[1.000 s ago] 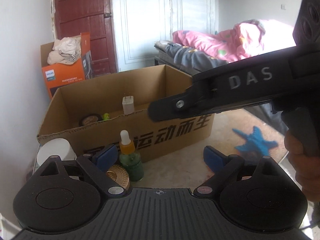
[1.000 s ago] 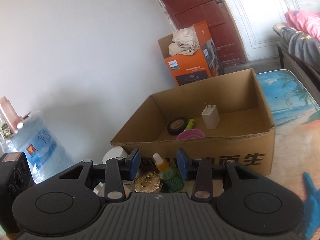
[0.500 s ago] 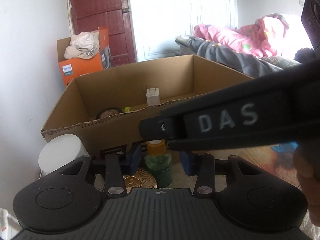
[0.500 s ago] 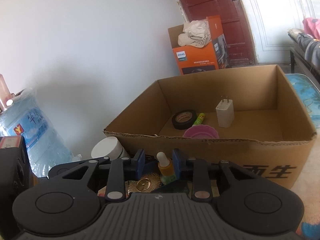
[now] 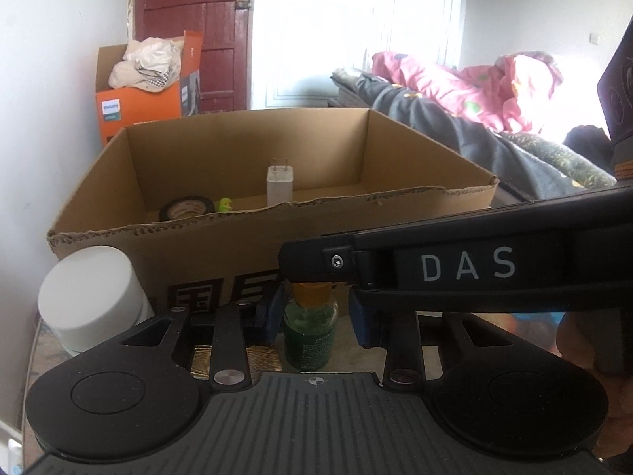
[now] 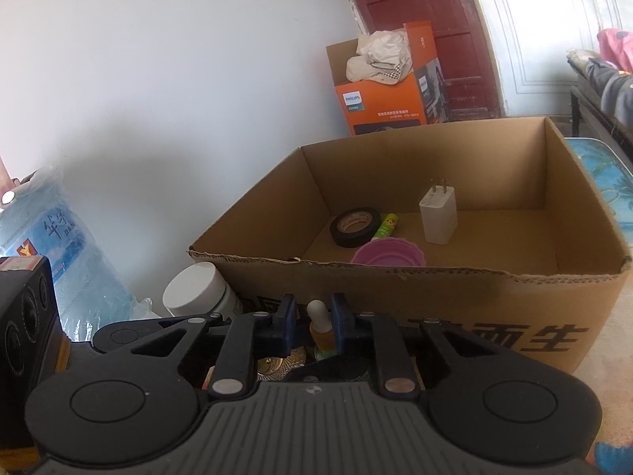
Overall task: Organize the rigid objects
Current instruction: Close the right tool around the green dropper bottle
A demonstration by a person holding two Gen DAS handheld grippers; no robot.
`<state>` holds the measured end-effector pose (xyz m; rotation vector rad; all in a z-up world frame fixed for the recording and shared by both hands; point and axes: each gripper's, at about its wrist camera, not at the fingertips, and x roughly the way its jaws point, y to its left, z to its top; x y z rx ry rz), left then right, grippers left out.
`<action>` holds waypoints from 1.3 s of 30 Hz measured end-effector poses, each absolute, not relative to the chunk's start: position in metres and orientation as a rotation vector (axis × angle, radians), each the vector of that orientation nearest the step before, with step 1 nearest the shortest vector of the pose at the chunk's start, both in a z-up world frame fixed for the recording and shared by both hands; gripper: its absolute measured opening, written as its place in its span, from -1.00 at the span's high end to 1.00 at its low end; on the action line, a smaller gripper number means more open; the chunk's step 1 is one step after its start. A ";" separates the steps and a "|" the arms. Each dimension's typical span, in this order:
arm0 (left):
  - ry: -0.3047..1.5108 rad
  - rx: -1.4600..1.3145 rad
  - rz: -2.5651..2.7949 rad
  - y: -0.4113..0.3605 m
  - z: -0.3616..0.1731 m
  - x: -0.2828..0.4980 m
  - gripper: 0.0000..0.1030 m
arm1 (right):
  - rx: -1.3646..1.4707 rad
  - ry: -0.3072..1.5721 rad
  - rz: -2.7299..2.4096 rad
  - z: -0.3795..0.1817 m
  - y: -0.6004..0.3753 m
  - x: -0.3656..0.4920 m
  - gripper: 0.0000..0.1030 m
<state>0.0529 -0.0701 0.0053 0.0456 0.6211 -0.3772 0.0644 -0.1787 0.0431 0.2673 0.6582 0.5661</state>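
Observation:
A green dropper bottle [image 5: 310, 332] with an orange collar stands in front of the cardboard box [image 5: 245, 241]. My left gripper [image 5: 314, 316] has its blue pads close on both sides of the bottle's body, with small gaps showing. My right gripper [image 6: 314, 322] reaches over the left one; its pads sit against the bottle's orange neck [image 6: 320, 330]. The box [image 6: 474, 289] holds black tape [image 6: 354, 226], a white charger [image 6: 437, 217], a green tube [image 6: 385, 225] and a pink lid [image 6: 389, 253].
A white-capped jar [image 5: 91, 297] stands left of the bottle, also seen in the right wrist view [image 6: 196, 289]. A gold disc [image 6: 271, 366] lies beneath the grippers. A blue water jug [image 6: 59, 253] sits at left. An orange box [image 5: 146, 95] stands behind, and a bed [image 5: 474, 118] at right.
Both grippers have moved in on the dropper bottle and narrowed around it. The left gripper went from wide open to close around the body; the right closed on the neck.

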 end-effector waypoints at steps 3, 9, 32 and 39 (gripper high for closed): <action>0.619 0.050 -0.401 -0.076 0.004 0.052 0.33 | 0.267 0.660 0.548 0.044 -0.187 0.059 0.59; 0.617 0.043 -0.449 -0.087 0.004 0.046 0.33 | 0.294 0.665 0.515 0.045 -0.207 0.047 0.59; 0.604 0.005 -0.551 -0.100 0.002 0.040 0.31 | 0.323 0.665 0.442 0.044 -0.244 0.035 0.60; 0.588 0.076 -0.508 -0.104 -0.002 0.038 0.27 | 0.318 0.665 0.432 0.044 -0.242 0.036 0.59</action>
